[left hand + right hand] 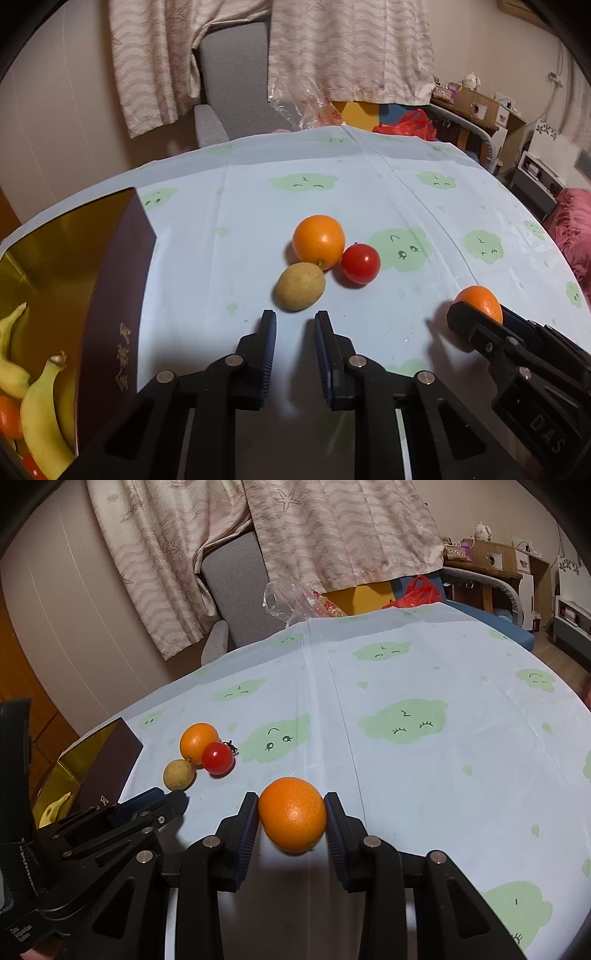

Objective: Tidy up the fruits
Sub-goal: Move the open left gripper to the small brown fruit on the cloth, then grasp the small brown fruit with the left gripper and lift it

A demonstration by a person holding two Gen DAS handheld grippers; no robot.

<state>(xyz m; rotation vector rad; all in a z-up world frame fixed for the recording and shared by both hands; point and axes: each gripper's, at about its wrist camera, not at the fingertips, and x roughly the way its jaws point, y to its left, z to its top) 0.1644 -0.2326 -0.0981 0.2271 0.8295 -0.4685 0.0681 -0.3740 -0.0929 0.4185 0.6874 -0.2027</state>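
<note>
Left tool: jaws drawn in to their narrowest, a gap still showing between the pads, nothing between them. It hung over the near part of the surface, just short of the kiwi.

Right tool: jaws clamped on the near orange, one pad against each side of the fruit. The orange sat low over the cloth near the near edge of the surface; whether it touched the cloth could not be told. In the left wrist view this same orange showed behind the right tool's tip, toward the right edge.

Loose fruit toward the middle-left of the surface: a second orange, a red tomato and the kiwi, bunched together. The kiwi and the tomato each touched or nearly touched the second orange, the kiwi nearest the left tool.

Dark box with a gold lining stood at the left edge of the surface, lid off. Inside it: bananas and a small orange-coloured fruit beside them.

Surface covered by a pale blue cloth with green cloud faces.
</note>
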